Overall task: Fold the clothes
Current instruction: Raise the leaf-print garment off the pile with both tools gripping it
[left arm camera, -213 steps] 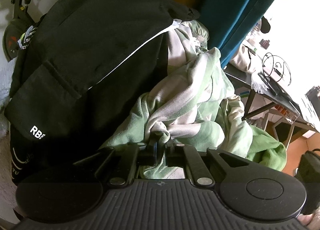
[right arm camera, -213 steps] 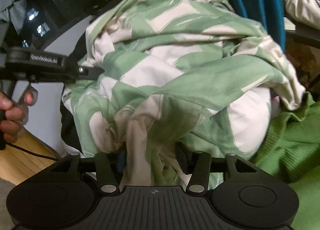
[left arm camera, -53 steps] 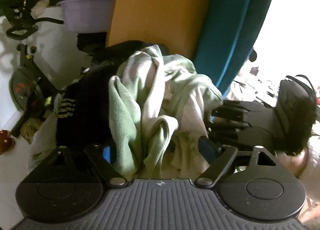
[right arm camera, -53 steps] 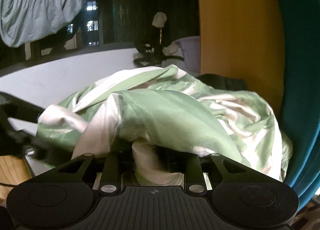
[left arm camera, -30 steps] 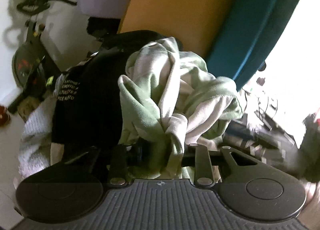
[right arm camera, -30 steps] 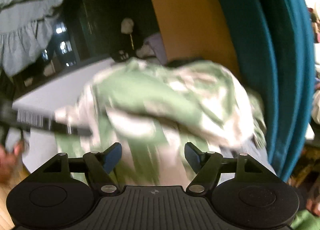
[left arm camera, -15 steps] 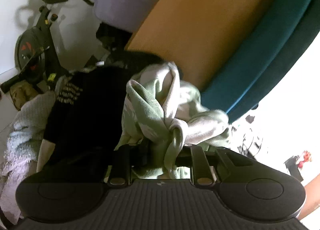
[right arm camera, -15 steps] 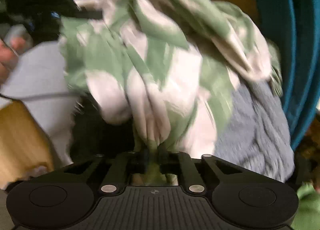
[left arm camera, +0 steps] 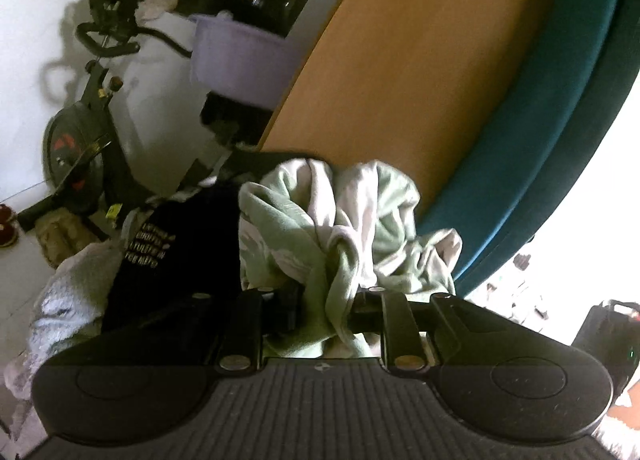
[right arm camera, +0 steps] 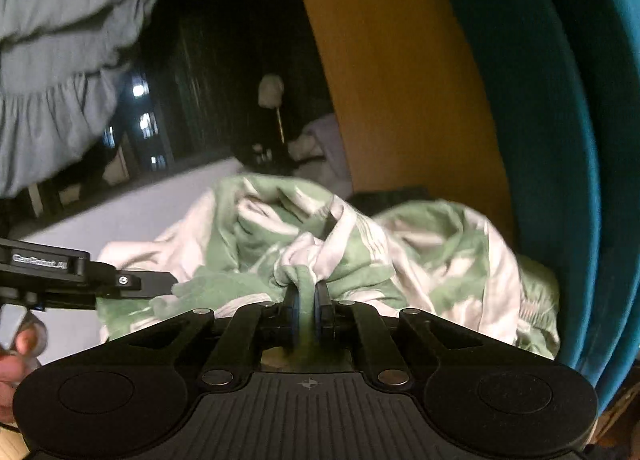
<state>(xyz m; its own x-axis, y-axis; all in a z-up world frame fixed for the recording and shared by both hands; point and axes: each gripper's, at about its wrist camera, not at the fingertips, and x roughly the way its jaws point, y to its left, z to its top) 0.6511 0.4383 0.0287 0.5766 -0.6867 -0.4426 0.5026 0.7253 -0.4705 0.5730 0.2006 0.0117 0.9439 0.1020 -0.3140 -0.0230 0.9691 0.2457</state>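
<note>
Since 0.5 s ago: both grippers lifted, green-and-white garment [right arm camera: 360, 244] now bunched up off the pile w/ orange panel [left arm camera: 420, 80] behind. Right gripper [right arm camera: 306, 306]: jaws narrow, pinching a fold of it. Left gripper [left arm camera: 324, 300]: jaws clamped on a twisted bunch of same garment. Black printed shirt [left arm camera: 176, 256] just beside, left.

Support surf hidden; black garment [left arm camera: 180, 256] & grey knit [left arm camera: 68, 300] piled beneath.

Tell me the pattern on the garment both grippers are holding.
The garment has green and off-white patches, clearest in the right wrist view.
</note>
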